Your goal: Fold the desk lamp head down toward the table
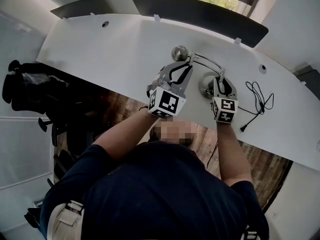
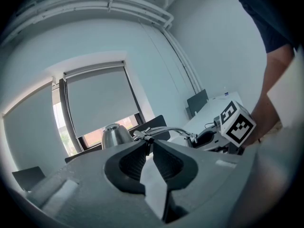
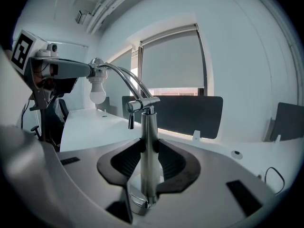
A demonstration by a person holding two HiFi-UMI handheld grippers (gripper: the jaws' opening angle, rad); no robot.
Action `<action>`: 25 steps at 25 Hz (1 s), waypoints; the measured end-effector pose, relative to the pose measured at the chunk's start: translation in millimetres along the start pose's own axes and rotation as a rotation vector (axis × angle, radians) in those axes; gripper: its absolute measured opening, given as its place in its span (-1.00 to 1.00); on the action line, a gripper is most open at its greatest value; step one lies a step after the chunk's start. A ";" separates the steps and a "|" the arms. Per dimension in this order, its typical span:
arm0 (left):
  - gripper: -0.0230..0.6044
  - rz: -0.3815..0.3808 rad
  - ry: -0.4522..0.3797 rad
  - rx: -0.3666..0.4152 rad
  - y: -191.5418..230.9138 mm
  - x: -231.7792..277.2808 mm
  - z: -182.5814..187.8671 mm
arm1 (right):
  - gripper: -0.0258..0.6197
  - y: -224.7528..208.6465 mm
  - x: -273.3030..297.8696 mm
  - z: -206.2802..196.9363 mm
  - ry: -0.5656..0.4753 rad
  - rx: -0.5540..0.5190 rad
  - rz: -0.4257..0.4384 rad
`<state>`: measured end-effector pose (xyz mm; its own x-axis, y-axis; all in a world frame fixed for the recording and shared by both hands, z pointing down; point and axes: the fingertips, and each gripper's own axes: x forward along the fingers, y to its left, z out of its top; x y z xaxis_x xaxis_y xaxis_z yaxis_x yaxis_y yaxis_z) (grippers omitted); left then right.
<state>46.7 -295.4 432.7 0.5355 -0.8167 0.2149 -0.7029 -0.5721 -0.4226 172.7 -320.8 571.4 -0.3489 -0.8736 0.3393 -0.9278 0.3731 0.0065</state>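
Note:
A chrome desk lamp stands on the white table (image 1: 110,54). Its round base (image 1: 205,85) carries an upright post (image 3: 148,127), and a curved arm (image 1: 207,61) runs left to the lamp head (image 1: 180,52). In the right gripper view the white bulb (image 3: 97,95) hangs down from the head. My right gripper (image 1: 220,80) (image 3: 148,148) is shut on the post low down, with both pads pressed against it. My left gripper (image 1: 189,60) (image 2: 147,144) is shut on the arm just behind the lamp head (image 2: 115,136).
A black power cable (image 1: 257,101) lies coiled on the table to the right of the lamp. Dark divider panels (image 1: 200,11) stand along the table's far edge. The near table edge runs just under my hands, with wooden floor below.

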 end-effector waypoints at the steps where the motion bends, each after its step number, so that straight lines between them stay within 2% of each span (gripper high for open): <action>1: -0.77 0.001 0.013 -0.008 0.3 0.3 -5.4 | -0.54 -0.1 0.0 0.1 0.001 0.000 -0.001; 9: -0.77 0.002 0.063 -0.101 0.1 4.5 -41.1 | -0.54 -0.4 1.3 -0.2 0.006 -0.004 -0.008; 17: -0.77 -0.031 0.148 -0.168 -12.5 13.7 -85.3 | -0.54 0.3 1.1 -0.5 0.014 -0.011 -0.012; 22: -0.77 -0.054 0.188 -0.227 -20.0 19.5 -95.0 | -0.54 -0.3 1.9 -0.4 0.020 -0.012 -0.015; 25: -0.76 -0.065 0.197 -0.234 -25.1 24.0 -104.2 | -0.54 -0.2 2.6 -0.6 0.021 -0.012 -0.016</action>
<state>28.4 -308.5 540.2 0.4979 -0.7639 0.4106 -0.7712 -0.6066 -0.1933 172.1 -323.0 572.8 -0.3311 -0.8726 0.3591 -0.9315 0.3631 0.0235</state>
